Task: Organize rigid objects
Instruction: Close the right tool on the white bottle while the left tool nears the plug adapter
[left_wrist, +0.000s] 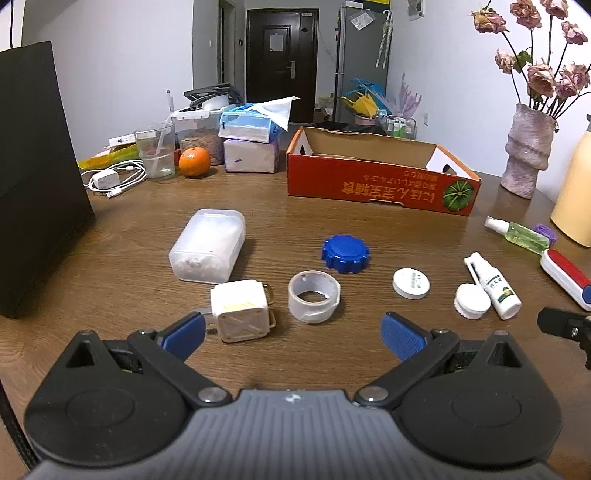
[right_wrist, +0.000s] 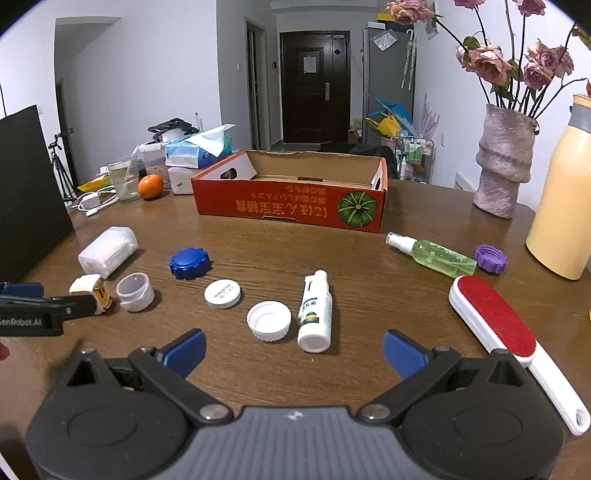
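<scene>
Both grippers hover low over the table (left_wrist: 110, 236), jaws spread wide, holding nothing: left gripper (left_wrist: 293, 332), right gripper (right_wrist: 293, 349). In front of the red box (left_wrist: 376, 184), left to right, lie a clear case (left_wrist: 207, 245), white cube (left_wrist: 242, 310), tape roll (left_wrist: 314, 301), blue cap (left_wrist: 345, 253), white lid (left_wrist: 411, 283), white bottle (right_wrist: 316, 314), green spray bottle (right_wrist: 432, 254), purple cap (right_wrist: 490, 257) and lint brush (right_wrist: 495, 319).

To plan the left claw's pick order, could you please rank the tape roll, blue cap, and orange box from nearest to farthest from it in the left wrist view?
1. Tape roll: just ahead of the left claw, centre.
2. Blue cap: behind the roll, slightly right.
3. Orange box: far back, right of centre.
</scene>
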